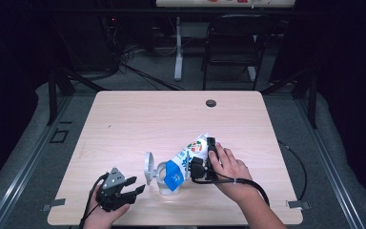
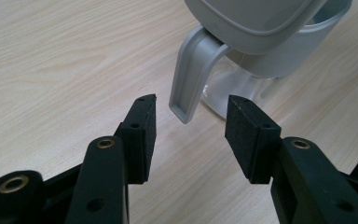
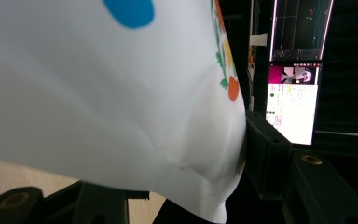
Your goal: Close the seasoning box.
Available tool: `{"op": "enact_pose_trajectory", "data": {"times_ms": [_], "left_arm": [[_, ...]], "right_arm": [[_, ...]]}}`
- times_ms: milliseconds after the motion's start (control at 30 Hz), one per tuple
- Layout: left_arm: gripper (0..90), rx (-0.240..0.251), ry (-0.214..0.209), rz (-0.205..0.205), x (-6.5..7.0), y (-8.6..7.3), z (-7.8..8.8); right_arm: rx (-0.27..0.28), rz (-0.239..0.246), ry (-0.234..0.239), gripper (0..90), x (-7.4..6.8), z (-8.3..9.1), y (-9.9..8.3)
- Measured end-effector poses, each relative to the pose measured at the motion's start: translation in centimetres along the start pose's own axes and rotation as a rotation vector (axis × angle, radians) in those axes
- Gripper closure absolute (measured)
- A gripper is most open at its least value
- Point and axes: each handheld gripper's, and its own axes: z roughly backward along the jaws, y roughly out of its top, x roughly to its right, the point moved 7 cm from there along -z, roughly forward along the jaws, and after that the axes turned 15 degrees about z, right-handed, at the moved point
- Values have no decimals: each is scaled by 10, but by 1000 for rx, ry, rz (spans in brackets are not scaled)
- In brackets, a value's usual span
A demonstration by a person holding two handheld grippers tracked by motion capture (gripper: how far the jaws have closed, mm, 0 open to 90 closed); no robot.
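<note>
Pouch (image 1: pixel 187 157), white with blue print, tilts over the grey jug (image 1: pixel 161 175), pinched by the right gripper (image 1: pixel 205 164). Left gripper (image 1: pixel 132 187) sits just beside the jug's handle (image 2: pixel 191 79), jaws spread and holding nothing.

Left claw (image 1: pixel 132 186) gapes wide, right claw (image 1: pixel 205 157) clamped, tilted sideways

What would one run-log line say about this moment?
right claw: shut on tilted pouch | pouch mouth: over jug | left claw: open, by jug handle
</note>
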Motion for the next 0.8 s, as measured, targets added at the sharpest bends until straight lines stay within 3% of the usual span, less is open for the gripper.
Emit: {"op": "enact_pose_trajectory", "data": {"times_ms": [800], "left_arm": [[543, 6, 4, 7, -4, 1, 3]], "right_arm": [[-6, 19, -10, 504, 4, 1, 1]]}}
